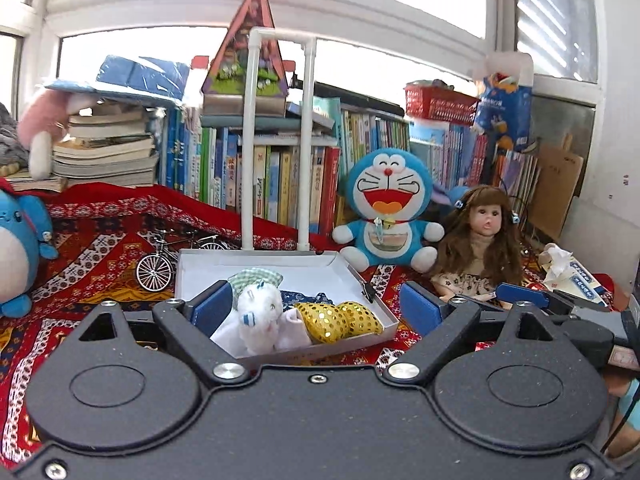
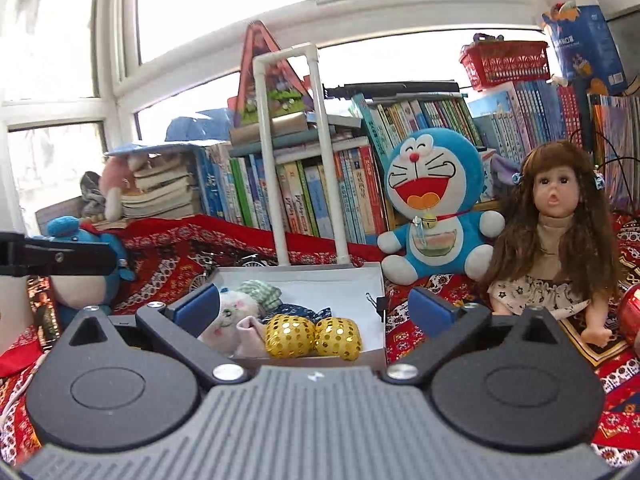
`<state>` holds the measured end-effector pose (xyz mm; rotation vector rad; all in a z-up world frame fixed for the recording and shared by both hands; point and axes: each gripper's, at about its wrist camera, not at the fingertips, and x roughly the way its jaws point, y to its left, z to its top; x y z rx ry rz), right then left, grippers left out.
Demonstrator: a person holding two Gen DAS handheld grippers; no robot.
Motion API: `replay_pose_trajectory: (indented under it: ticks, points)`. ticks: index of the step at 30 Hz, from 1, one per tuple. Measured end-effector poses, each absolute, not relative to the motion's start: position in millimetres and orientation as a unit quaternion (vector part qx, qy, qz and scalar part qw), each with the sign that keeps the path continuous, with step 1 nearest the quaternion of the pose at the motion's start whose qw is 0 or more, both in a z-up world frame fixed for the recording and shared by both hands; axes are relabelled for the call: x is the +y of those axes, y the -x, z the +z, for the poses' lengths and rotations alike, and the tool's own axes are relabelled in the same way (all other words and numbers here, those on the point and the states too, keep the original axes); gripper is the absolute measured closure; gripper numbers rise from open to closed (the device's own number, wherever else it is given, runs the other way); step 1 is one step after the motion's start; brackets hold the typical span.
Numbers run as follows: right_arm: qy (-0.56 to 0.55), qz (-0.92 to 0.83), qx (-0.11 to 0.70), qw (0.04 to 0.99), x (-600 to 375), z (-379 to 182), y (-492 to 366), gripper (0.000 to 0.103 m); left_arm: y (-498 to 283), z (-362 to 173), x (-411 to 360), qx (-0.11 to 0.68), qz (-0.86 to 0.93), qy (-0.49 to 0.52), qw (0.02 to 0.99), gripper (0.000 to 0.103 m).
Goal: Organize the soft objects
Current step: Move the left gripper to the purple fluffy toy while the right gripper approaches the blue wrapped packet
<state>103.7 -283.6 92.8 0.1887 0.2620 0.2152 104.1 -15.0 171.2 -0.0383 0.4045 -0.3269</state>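
Note:
A shallow white box (image 1: 256, 257) (image 2: 300, 273) lies on a red patterned cloth. It holds a white plush toy (image 1: 258, 316) (image 2: 230, 316), a green checked cloth (image 1: 256, 278) (image 2: 260, 294), a dark blue cloth (image 1: 304, 298) (image 2: 304, 310) and a gold sequined piece (image 1: 336, 320) (image 2: 312, 336). My left gripper (image 1: 316, 305) hangs open just in front of the box, nothing between its blue pads. My right gripper (image 2: 314, 309) is open too, before the same box, and holds nothing. Each gripper shows at the edge of the other's view.
A blue cat plush (image 1: 390, 208) (image 2: 434, 200) and a long-haired doll (image 1: 480, 240) (image 2: 556, 232) sit right of the box. A white pipe frame (image 1: 276, 140) and a toy bicycle (image 1: 160, 264) stand behind it. Another blue plush (image 1: 16, 248) is at the left, with books along the back.

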Motion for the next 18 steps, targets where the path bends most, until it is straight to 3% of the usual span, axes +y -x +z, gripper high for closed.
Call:
replay_pose_trajectory:
  ticks: [18]
  points:
    - [-0.148,0.117,0.135,0.973,-294.5,43.1,-53.9,0.000,-7.7,107.6,-2.3,0.141,-0.135,0.026,0.980,0.007]
